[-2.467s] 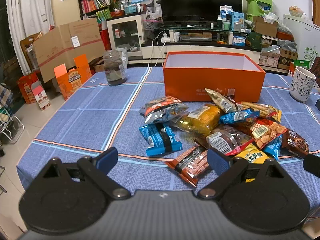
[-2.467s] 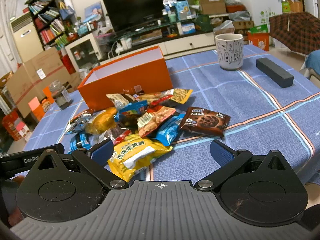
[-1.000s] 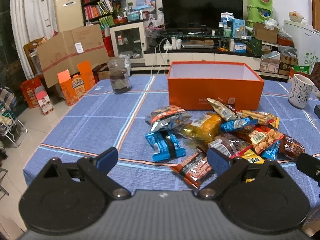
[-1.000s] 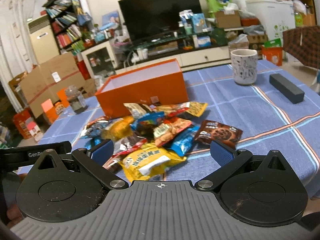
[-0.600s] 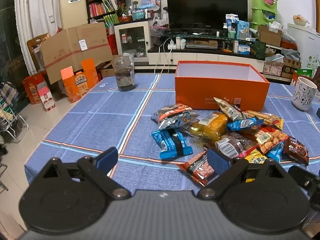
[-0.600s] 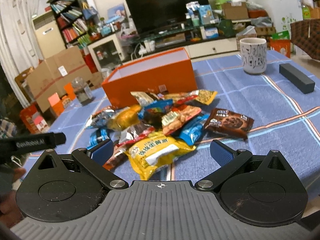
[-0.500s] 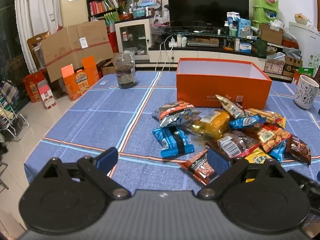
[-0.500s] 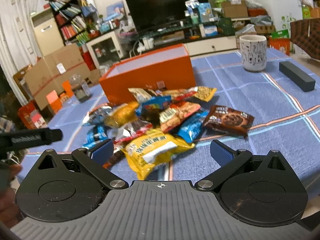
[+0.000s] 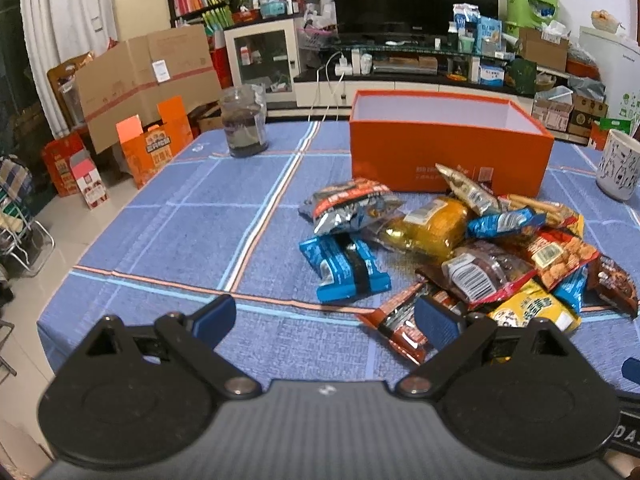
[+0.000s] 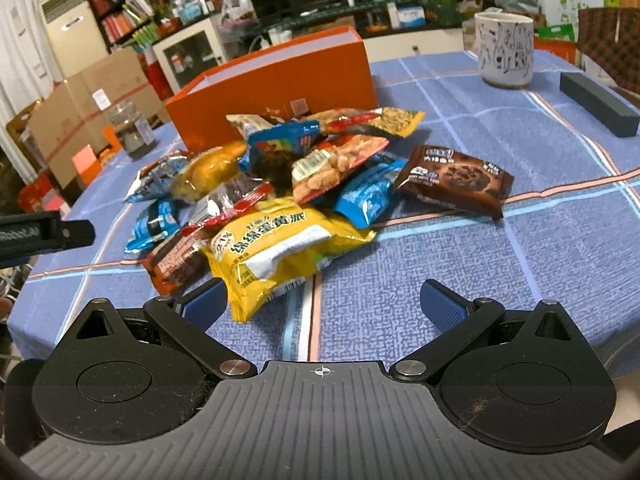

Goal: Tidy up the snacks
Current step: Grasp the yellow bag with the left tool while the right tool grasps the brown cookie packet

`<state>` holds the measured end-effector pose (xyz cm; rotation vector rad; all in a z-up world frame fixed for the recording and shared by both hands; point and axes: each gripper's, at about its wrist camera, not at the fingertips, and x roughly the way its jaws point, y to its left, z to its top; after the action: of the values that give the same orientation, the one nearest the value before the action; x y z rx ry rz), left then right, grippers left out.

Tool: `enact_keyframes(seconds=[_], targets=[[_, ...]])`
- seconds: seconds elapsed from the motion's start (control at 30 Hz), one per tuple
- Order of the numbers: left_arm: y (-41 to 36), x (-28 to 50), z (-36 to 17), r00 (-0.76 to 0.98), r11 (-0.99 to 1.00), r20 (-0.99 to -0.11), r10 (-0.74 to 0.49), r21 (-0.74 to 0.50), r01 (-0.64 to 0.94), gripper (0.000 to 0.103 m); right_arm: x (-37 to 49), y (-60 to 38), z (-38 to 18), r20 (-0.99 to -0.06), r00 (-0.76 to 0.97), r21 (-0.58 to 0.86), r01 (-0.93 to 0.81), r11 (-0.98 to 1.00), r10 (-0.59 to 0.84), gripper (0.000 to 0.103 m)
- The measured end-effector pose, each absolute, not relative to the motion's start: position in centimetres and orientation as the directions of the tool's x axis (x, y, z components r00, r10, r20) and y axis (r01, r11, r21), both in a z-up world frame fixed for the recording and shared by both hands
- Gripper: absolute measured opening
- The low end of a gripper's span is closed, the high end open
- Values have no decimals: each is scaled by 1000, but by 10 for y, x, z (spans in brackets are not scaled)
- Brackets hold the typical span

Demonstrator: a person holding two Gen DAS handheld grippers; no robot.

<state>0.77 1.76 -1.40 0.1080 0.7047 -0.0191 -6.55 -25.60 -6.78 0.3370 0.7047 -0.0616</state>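
Both claws are released and hold nothing. The left gripper [image 9: 325, 320] hangs above the near edge of the table [image 9: 192, 232], its right finger over a red-brown packet [image 9: 400, 320]. The right gripper [image 10: 323, 300] hangs just before a yellow packet [image 10: 276, 248]. The pile of snacks [image 9: 460, 240] lies in the middle of the table, touching the front wall of the orange box [image 9: 448, 148], which is open. A mug [image 10: 505, 50] stands toward the far right corner.

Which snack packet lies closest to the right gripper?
The yellow packet with the white patch; its crimped end sits just ahead of the open right gripper, nearer than the brown cookie packet.
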Motion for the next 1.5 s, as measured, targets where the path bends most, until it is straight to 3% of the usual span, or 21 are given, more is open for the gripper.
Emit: enact_keyframes(seconds=[0.33,0.5,0.7,0.87,0.97,1.1,1.17,1.2,1.27,1.3,1.5], targets=[[14,22,-33,730,993,-683,19,100,68,95,-51,-248,-90,-676,731,283,143,948,91,97],[16,33,-37,712,992,-703,-5,87,93,95,-52,-250,-95,-650,754,260,101,960,96,97],[15,37,-28,689,975,-706,-163,-7,223,95,-51,-243,-75,-619,779,217,52,975,96,92],[-9,31,-16,634,907,-681,-366,-110,405,94,-42,-243,-71,-612,779,228,11,974,135,88],[-27,38,-23,576,878,-710,-405,-126,461,86,-37,-243,-80,-631,762,221,0,975,143,80],[-42,53,-37,479,852,-765,-430,-169,495,71,-28,-247,-89,-627,755,270,-21,963,192,78],[-45,56,-42,426,832,-777,-463,-216,511,55,-24,-245,-92,-627,748,273,-49,961,216,74],[-48,55,-46,405,821,-779,-479,-234,521,51,-25,-245,-92,-619,752,275,-62,959,226,66],[-53,50,-50,402,815,-783,-474,-219,536,51,-29,-245,-91,-614,751,276,-84,957,243,49],[-56,45,-51,401,812,-784,-473,-211,545,51,-31,-246,-90,-615,751,267,-89,960,241,46],[-75,23,-53,350,768,-784,-512,-236,595,52,-46,-263,-82,-654,726,195,-106,975,210,48]])
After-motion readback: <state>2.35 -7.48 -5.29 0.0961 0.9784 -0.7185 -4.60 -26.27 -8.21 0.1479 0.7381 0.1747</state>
